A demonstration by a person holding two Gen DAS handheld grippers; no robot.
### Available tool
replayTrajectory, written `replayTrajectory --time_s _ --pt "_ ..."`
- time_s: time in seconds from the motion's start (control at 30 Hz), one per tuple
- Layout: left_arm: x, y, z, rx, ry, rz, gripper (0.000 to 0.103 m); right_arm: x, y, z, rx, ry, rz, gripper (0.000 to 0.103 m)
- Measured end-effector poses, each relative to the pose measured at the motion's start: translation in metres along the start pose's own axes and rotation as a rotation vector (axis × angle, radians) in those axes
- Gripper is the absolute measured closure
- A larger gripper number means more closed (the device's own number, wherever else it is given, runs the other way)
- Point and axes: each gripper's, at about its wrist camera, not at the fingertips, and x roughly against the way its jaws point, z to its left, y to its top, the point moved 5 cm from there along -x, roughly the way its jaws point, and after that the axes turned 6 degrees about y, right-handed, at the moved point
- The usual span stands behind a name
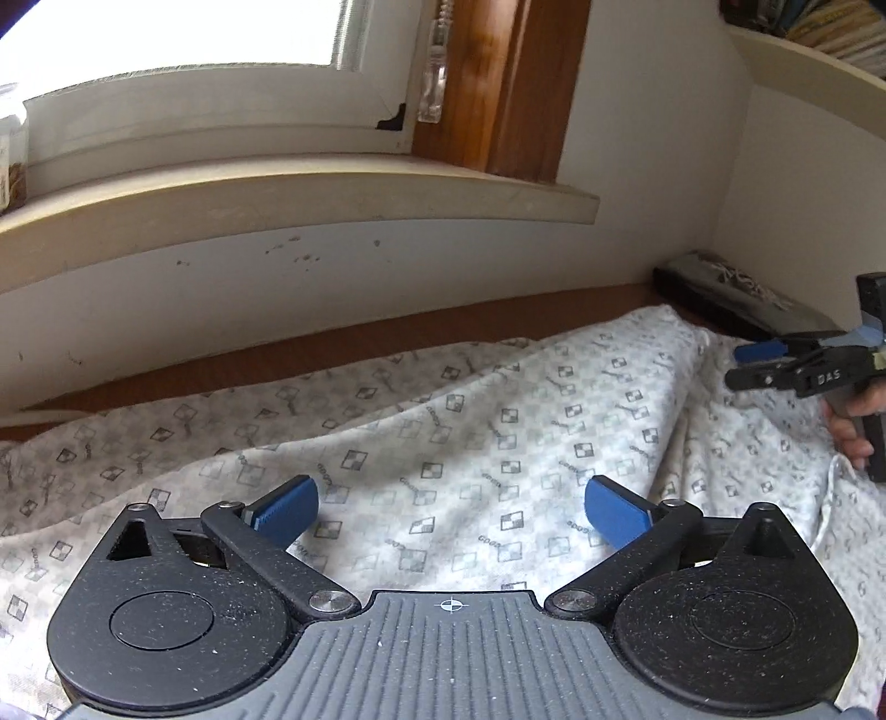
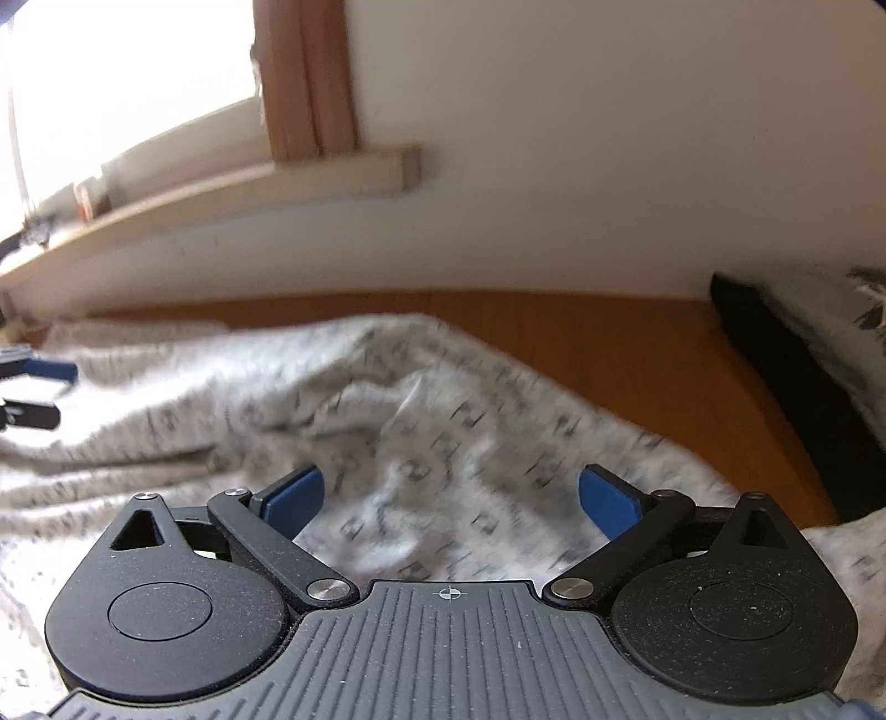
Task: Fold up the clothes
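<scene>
Both pairs of blue-padded fingers stand spread wide with nothing clamped between them. Under the left gripper point(image 1: 451, 509) the patterned garment point(image 1: 443, 432), pale cloth printed with small grey squares, lies rumpled across a brown wooden worktop point(image 1: 332, 338) that runs along a white wall point(image 1: 387, 266). The cloth rises in a long ridge toward the far right corner, where it bunches just beside a dark flat object point(image 1: 736, 299) with a pale leafy print, pushed into the corner. The right gripper point(image 1: 775, 365) shows at the right edge of the left wrist view, above the garment, with part of a hand point(image 1: 850, 426) on its handle.

From the right wrist view, which is blurred, the right gripper point(image 2: 448, 498) hangs over crumpled folds of the same garment point(image 2: 387, 399), and bare worktop point(image 2: 609, 343) lies beyond it. The left gripper's fingers point(image 2: 47, 368) show at the far left edge.

A cream window sill point(image 1: 277, 205) juts from the wall above the worktop, with a wooden window frame point(image 1: 498, 88) rising from it and a glass jar point(image 1: 11, 155) at its left end. A shelf of books point(image 1: 830, 33) sits high at the right.
</scene>
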Motion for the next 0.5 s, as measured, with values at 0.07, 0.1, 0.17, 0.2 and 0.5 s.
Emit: replayTrajectory --time_s 0.07,0.1,0.17,0.2,0.5 --pt "-0.003 0.001 0.001 0.007 -0.010 0.009 0.001 0.002 0.013 -0.004 0.042 -0.041 -0.009 0.006" --pt "-0.004 0.001 0.001 0.007 -0.011 0.008 0.001 0.000 0.021 -0.005 0.070 -0.056 0.003 0.007" --pt "-0.004 0.001 0.001 0.004 -0.009 0.005 0.001 -0.010 0.033 -0.007 0.127 -0.058 0.048 0.007" --pt "-0.004 0.001 0.001 0.001 -0.008 0.005 0.001 -0.018 0.038 -0.007 0.147 -0.052 0.081 0.007" --pt "-0.004 -0.002 0.000 -0.010 -0.014 0.010 0.001 -0.067 0.061 0.013 0.268 0.083 0.204 0.009"
